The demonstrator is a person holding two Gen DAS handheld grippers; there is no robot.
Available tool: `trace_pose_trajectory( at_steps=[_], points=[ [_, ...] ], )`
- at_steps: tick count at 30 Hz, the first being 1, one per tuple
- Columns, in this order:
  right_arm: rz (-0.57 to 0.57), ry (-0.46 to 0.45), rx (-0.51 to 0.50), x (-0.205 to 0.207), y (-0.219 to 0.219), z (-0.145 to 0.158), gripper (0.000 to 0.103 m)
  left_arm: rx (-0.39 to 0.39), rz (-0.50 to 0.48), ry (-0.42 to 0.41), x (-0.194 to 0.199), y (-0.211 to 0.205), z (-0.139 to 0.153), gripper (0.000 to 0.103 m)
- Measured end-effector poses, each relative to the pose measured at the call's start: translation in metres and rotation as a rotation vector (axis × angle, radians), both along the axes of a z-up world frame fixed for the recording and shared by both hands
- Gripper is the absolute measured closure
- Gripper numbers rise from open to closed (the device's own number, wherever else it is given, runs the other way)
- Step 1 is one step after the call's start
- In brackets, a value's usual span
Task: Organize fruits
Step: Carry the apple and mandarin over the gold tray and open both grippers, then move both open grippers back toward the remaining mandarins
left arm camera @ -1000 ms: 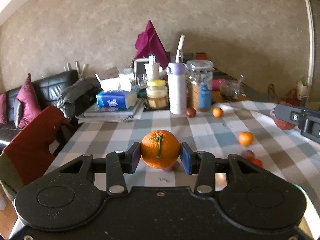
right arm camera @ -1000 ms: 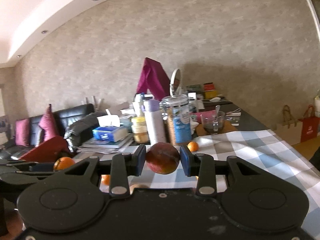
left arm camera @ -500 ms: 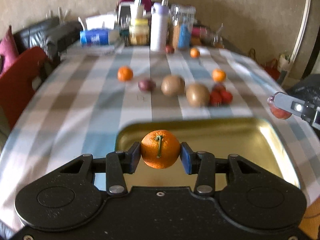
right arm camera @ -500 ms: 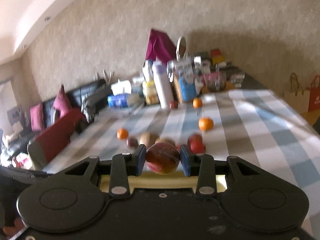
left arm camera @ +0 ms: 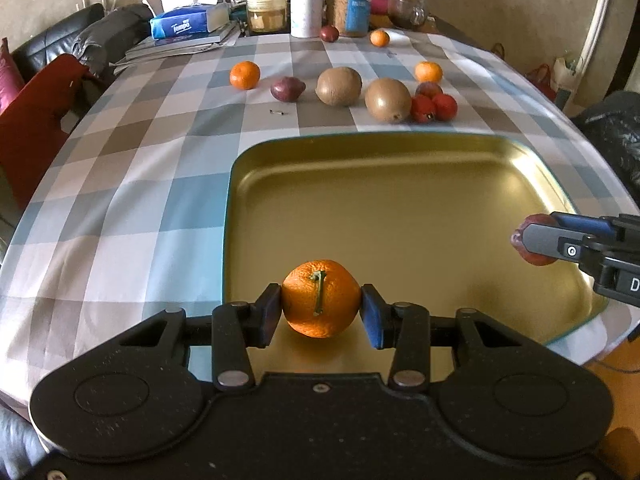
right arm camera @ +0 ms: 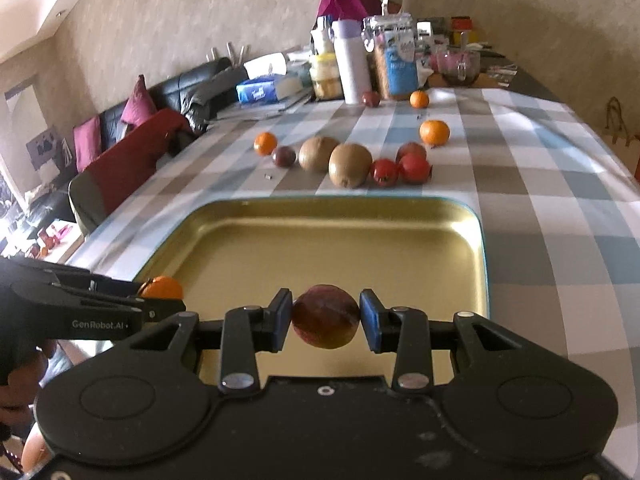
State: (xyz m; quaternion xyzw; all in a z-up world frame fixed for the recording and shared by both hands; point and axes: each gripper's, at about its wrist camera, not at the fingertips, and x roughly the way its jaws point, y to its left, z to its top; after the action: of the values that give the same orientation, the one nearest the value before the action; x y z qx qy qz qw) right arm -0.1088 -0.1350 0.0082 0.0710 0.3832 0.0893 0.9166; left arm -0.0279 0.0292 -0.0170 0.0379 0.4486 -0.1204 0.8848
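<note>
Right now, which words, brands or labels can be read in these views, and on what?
"Tempo": blue tissue box.
"GenRobot.AI": side of left tongs.
"D": side of right tongs, the rest cut off.
Blue jar label: too blurred to read.

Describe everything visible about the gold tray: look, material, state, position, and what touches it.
The gold tray is a shallow, rounded-corner rectangle that looks like metal, with a glossy golden inside and a thin teal rim. It lies flat on the checkered tablecloth near the table's front edge. Nothing lies in it. The left gripper, shut on an orange, and the right gripper, shut on a reddish fruit, are held over its near part. The row of fruit beyond its far rim lies apart from it.
</note>
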Motion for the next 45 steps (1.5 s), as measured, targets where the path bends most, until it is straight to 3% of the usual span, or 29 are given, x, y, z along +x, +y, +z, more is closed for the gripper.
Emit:
trace_pose_trajectory(
  at_steps=[12, 15, 18, 26, 37, 45],
  points=[
    [0.000, -0.018, -0.007, -0.008, -0.005, 0.001, 0.064, 0.001, -0.011, -0.009, -0.006, -0.004, 0.001, 0.052],
    [0.006, -0.039, -0.007, -0.012, -0.005, 0.002, 0.064, 0.023, -0.027, -0.053, -0.010, -0.008, 0.007, 0.051],
    [0.008, -0.078, -0.015, -0.015, -0.004, 0.006, 0.064, 0.034, -0.043, -0.089, -0.014, -0.012, 0.013, 0.044],
    [0.002, -0.126, -0.006, -0.012, -0.010, 0.008, 0.064, 0.035, -0.037, -0.134, -0.009, -0.011, 0.019, 0.043],
    [-0.074, -0.249, -0.024, 0.030, -0.040, 0.011, 0.064, 0.055, 0.082, -0.243, 0.039, 0.009, 0.019, 0.042],
    [-0.128, -0.310, -0.065, 0.081, -0.063, 0.001, 0.064, 0.157, 0.082, -0.347, 0.080, 0.009, 0.011, 0.035]
  ],
)
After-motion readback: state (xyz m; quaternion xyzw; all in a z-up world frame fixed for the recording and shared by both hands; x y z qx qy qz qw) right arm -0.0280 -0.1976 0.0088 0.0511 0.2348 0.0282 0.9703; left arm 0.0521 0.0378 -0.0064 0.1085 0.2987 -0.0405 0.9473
